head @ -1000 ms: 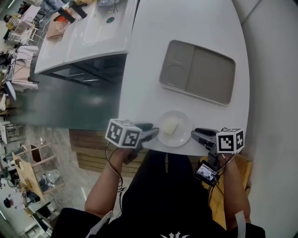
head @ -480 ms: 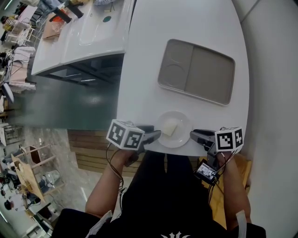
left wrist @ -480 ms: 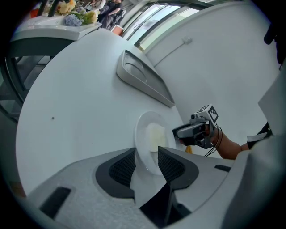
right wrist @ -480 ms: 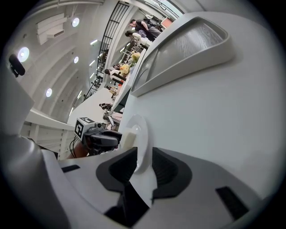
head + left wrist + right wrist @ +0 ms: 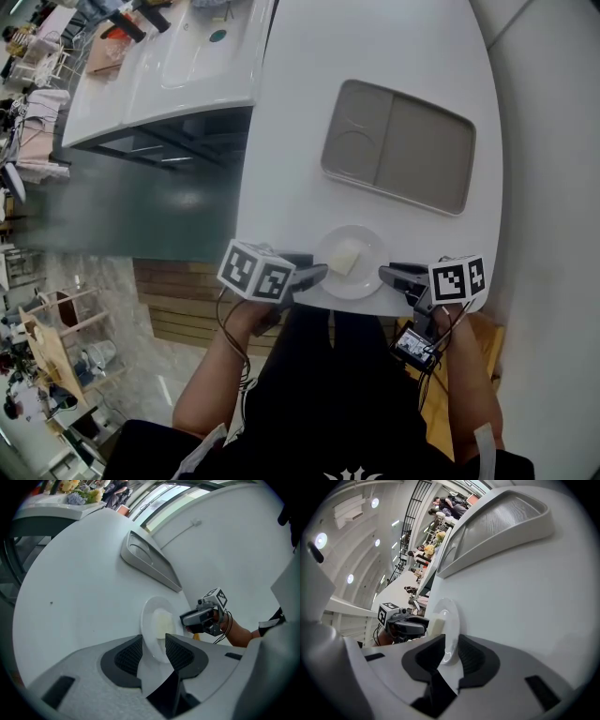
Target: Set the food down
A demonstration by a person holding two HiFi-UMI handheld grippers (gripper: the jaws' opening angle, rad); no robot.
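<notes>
White counter (image 5: 394, 47) fills the head view, with further tables at the upper left. An empty two-compartment tray (image 5: 422, 150) lies mid-counter. Nearer the person, close to the counter's edge, a small white plate (image 5: 367, 277) rests flat and carries a pale food block (image 5: 344, 258). The left hand-held gripper (image 5: 314, 273) meets the plate's left rim and the right hand-held gripper (image 5: 386, 273) meets its right rim.

Left gripper view: the plate rim (image 5: 147, 620) stands between the jaws. The jaws are apart, and the pads do not visibly press on the rim. The tray (image 5: 150, 562) lies beyond, well apart from the plate.

Right gripper view: the opposite rim (image 5: 451, 620) sits between the jaws. These jaws are closing on it, with only a narrow gap left.

Status, as a judgement: the two-sided grasp is being formed and is not yet secure. Lifting, carrying and setting the food down remain. The tray is a likely destination, though the pictures do not confirm it.
</notes>
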